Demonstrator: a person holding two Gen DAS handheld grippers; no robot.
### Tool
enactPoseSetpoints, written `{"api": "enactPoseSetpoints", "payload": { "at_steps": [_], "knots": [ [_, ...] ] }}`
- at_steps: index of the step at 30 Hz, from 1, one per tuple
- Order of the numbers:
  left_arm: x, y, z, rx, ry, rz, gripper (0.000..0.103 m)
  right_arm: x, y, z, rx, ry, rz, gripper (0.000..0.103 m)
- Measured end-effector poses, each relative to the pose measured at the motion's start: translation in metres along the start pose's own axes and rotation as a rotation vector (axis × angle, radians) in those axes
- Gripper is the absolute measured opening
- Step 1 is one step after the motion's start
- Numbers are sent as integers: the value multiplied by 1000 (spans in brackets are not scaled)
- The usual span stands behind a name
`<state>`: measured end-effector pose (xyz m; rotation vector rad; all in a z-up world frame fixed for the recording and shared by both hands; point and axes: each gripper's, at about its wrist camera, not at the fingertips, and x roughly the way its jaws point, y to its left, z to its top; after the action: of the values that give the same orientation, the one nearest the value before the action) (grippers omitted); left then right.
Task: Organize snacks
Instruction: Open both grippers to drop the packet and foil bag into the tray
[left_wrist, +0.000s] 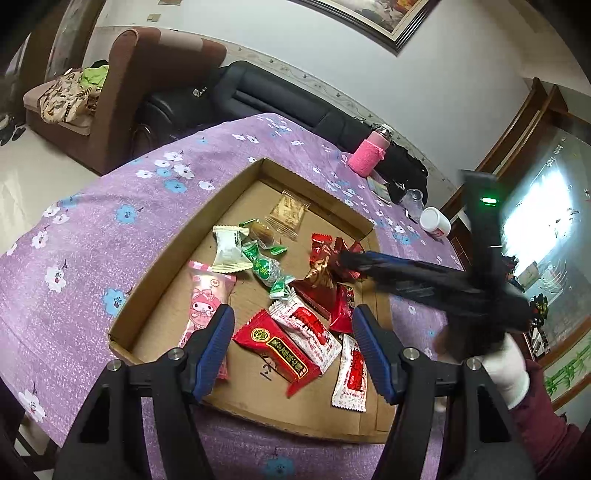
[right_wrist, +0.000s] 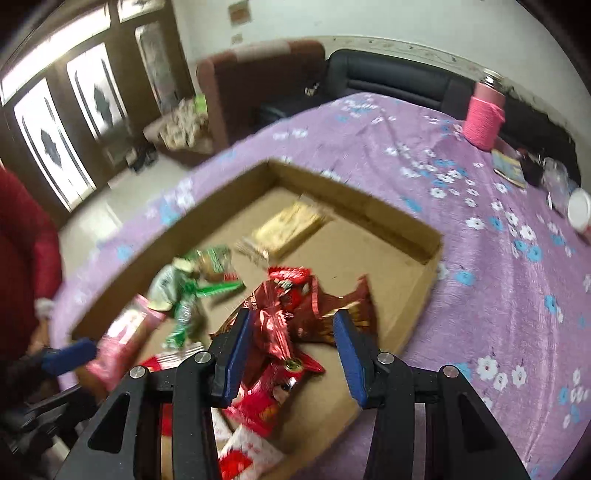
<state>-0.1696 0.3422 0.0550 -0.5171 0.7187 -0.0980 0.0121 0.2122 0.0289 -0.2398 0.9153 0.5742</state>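
A shallow cardboard tray (left_wrist: 159, 280) on the purple flowered cloth holds a heap of wrapped snacks. In the left wrist view I see a pink cartoon packet (left_wrist: 203, 299), a white packet (left_wrist: 229, 251), green candies (left_wrist: 264, 264), a red bar (left_wrist: 277, 347), red-and-white packets (left_wrist: 349, 373), dark red foil packets (left_wrist: 325, 280) and a clear beige packet (left_wrist: 286, 212). My left gripper (left_wrist: 293, 350) is open above the red bar. My right gripper (right_wrist: 291, 350) is open over the dark red foil packets (right_wrist: 295, 314); it also shows blurred in the left wrist view (left_wrist: 354, 260).
A pink-sleeved bottle (left_wrist: 369, 153), a white jar (left_wrist: 436, 221), a clear cup and small items stand at the table's far right. A black sofa (left_wrist: 258, 96) and a brown armchair (left_wrist: 147, 85) lie beyond the table. The tray's right wall (right_wrist: 432, 273) is cut low.
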Motion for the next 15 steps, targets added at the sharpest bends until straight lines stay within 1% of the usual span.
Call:
{"api": "enactPoseSetpoints", "payload": {
  "at_steps": [2,4,6,10,12,13,15],
  "knots": [
    [-2,-3,0,11,-1,6,66,4,5,4,1,-22,-1,49],
    [-6,-5,0,21,-8,9,68,-3,2,8,31,-34,42,49],
    [-11,-7,0,34,-24,25,72,-18,2,6,50,-79,74,49],
    [-13,-11,0,29,-40,36,73,-46,2,-6,76,-152,68,49],
    [-16,-15,-1,39,-50,54,74,-59,-1,-17,113,-183,76,55],
    [-17,-17,-2,47,-59,77,78,-63,-2,-22,127,-195,76,62],
    [-20,-23,-3,63,-78,148,83,-70,-4,-35,151,-219,73,63]
  ]
}}
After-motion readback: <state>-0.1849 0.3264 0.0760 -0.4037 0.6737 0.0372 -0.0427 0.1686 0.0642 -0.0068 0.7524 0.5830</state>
